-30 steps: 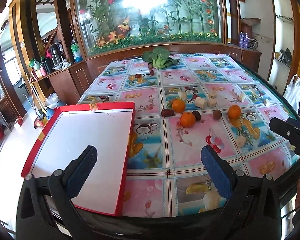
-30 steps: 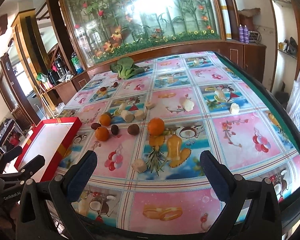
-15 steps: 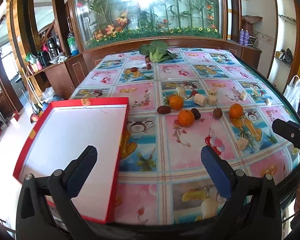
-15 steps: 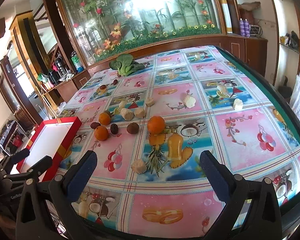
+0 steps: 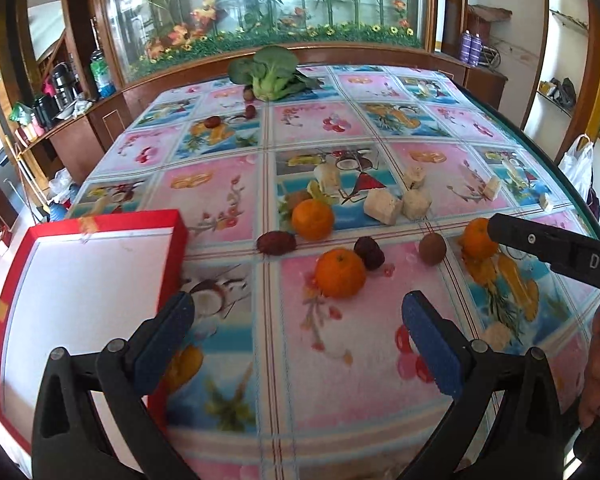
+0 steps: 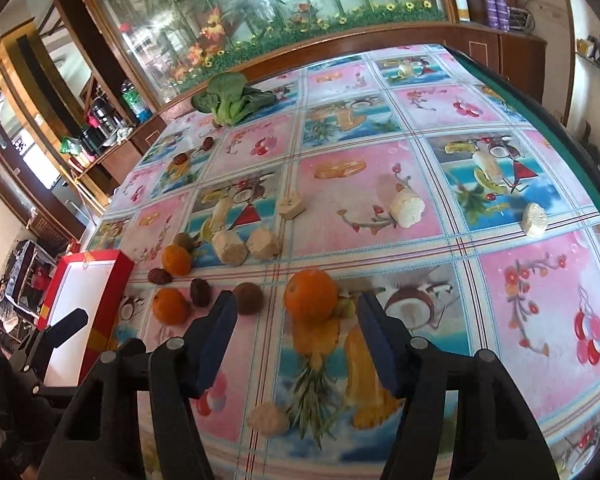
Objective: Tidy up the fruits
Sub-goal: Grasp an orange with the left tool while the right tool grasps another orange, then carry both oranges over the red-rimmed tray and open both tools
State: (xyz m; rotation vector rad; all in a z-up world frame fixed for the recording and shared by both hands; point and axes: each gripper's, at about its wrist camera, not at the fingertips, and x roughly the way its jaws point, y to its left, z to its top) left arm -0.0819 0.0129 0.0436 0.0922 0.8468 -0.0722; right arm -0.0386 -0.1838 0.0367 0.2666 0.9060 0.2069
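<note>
Three oranges lie on the fruit-print tablecloth among dark dates [image 5: 276, 242] and a brown kiwi [image 5: 432, 249]. My left gripper [image 5: 299, 312] is open, and the near orange [image 5: 340, 273] sits just beyond its fingertips. The right-hand orange [image 6: 311, 296] lies between the tips of my right gripper [image 6: 296, 308]. Those jaws are closing, with a gap still on both sides of the fruit. One right finger [image 5: 540, 244] crosses in front of that orange in the left wrist view. A red box with a white inside [image 5: 80, 280] lies at the table's left.
White root chunks [image 5: 382, 206] are scattered past the fruit, and one [image 6: 268, 418] lies under my right gripper. A bok choy [image 5: 272, 72] sits at the far end before a glass plant display. The table's green edge [image 6: 572, 120] curves along the right.
Both grippers moved forward and lower toward the fruit. The right jaws narrowed from wide open and now flank the orange. The left jaws kept their width.
</note>
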